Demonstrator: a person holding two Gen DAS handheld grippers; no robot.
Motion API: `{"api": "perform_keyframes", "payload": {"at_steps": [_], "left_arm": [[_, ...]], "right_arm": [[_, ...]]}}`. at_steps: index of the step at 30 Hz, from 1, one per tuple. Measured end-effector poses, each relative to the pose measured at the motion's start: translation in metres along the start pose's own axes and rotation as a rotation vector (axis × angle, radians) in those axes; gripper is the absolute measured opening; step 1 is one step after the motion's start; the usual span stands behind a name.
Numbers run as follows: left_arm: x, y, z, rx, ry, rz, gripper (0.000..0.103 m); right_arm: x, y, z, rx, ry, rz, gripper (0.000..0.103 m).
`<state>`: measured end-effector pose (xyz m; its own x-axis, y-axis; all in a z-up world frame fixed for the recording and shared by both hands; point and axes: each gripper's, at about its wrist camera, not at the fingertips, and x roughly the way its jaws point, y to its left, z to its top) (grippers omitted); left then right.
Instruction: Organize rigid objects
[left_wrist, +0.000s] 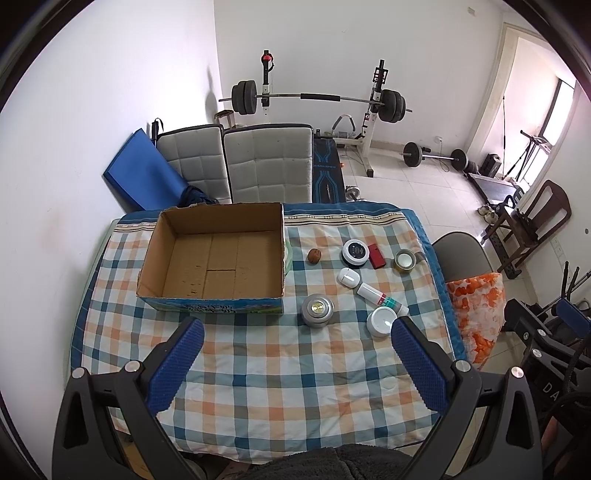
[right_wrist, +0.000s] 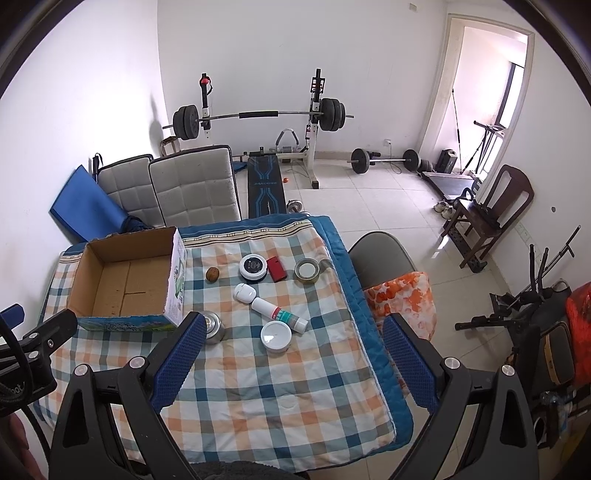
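An open cardboard box (left_wrist: 218, 254) sits on a table covered by a checked cloth (left_wrist: 280, 369), and nothing can be seen inside it. All the loose items lie on the cloth on the side of the box nearer the folding chair (left_wrist: 461, 254). Closest to the box are a small brown nut-like ball (left_wrist: 314, 256) and, further toward the camera, a squat metal tin (left_wrist: 317, 310) just off the box's near corner. Beyond the ball from the box stands a round jar with a black lid (left_wrist: 355, 252), with a red case (left_wrist: 376, 256) touching or just beside it and a glass jar with a pale lid (left_wrist: 405, 260) further out still. A white mouse-shaped device (left_wrist: 348, 277) lies between the black-lidded jar and a white tube with a green label (left_wrist: 382, 298), which lies flat and slanted. A white round jar (left_wrist: 382, 320) rests just beside the tube's cap end.

The left gripper (left_wrist: 297, 363) hovers above the bare cloth in front of the box, blue pads spread wide, holding nothing. The right gripper (right_wrist: 293, 363) hangs likewise wide apart and empty, further from the box, over the cloth's near half
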<state>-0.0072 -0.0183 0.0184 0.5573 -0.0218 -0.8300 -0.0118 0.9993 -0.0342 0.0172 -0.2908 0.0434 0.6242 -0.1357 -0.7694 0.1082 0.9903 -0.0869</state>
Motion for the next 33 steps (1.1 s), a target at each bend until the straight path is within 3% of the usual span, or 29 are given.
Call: {"api": "perform_keyframes", "payload": {"at_steps": [21,33], "left_arm": [[0.015,0.001,0.005,-0.003,0.025,-0.005,0.103],[0.036,0.013,0.013,-0.028,0.026,0.011,0.103]], "right_arm": [[-0.001,-0.011,0.002,0.002,0.023,-0.007,0.098],[0.032,-0.004,0.012,0.004,0.035,0.001,0.098]]}}
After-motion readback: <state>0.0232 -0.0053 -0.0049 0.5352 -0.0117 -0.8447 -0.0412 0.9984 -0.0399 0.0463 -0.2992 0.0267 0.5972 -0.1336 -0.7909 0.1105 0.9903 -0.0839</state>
